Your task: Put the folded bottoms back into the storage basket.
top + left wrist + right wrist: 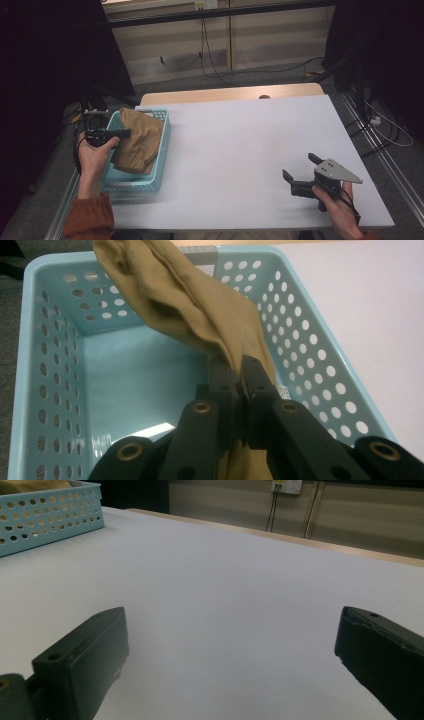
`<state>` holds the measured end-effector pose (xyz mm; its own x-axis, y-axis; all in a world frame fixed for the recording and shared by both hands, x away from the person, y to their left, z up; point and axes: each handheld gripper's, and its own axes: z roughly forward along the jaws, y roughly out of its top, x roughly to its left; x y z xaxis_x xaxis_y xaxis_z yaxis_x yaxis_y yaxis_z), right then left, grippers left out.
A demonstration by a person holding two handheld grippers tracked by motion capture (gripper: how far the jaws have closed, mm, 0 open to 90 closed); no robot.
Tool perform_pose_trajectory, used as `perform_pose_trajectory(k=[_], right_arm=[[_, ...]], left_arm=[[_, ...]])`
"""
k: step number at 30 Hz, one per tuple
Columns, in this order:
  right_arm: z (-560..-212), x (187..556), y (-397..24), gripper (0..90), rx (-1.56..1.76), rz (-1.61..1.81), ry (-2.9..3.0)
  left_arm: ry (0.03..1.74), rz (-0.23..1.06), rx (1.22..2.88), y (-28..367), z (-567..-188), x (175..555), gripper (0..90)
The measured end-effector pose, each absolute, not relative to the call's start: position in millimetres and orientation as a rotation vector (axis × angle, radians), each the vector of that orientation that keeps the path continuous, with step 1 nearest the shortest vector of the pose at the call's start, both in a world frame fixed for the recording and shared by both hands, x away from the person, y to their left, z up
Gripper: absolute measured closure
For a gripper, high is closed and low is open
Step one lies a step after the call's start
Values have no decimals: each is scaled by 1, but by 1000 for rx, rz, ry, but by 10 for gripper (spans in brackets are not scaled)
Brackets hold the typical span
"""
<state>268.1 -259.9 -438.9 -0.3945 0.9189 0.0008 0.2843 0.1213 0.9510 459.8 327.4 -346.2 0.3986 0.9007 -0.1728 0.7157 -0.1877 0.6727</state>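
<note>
A tan cloth [139, 139] lies bunched in a light blue perforated basket [163, 150] at the table's left edge. My left gripper [124, 133] reaches over the basket's left wall and is shut on a fold of that cloth. In the left gripper view the tan cloth [200, 315] rises from between the closed fingertips of the left gripper [239, 371], above the basket [55, 390] floor. My right gripper [300, 167] hovers low near the table's front right, open, jaws wide apart with nothing between them. The right gripper [230, 645] faces bare table.
The white table top [240, 140] spreads between the two grippers. A wooden strip [225, 93] runs along its far edge. Cables [210, 55] trail over the floor behind the table. The basket's corner [50, 517] appears at the upper left of the right gripper view.
</note>
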Motion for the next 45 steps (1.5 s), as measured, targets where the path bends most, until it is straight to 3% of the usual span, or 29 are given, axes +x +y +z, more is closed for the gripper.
perform_pose_trajectory(k=[45], right_arm=[[-439,268,-259,6,1171,1289,1782]], left_arm=[[1489,363,2004,354,-385,471,856]])
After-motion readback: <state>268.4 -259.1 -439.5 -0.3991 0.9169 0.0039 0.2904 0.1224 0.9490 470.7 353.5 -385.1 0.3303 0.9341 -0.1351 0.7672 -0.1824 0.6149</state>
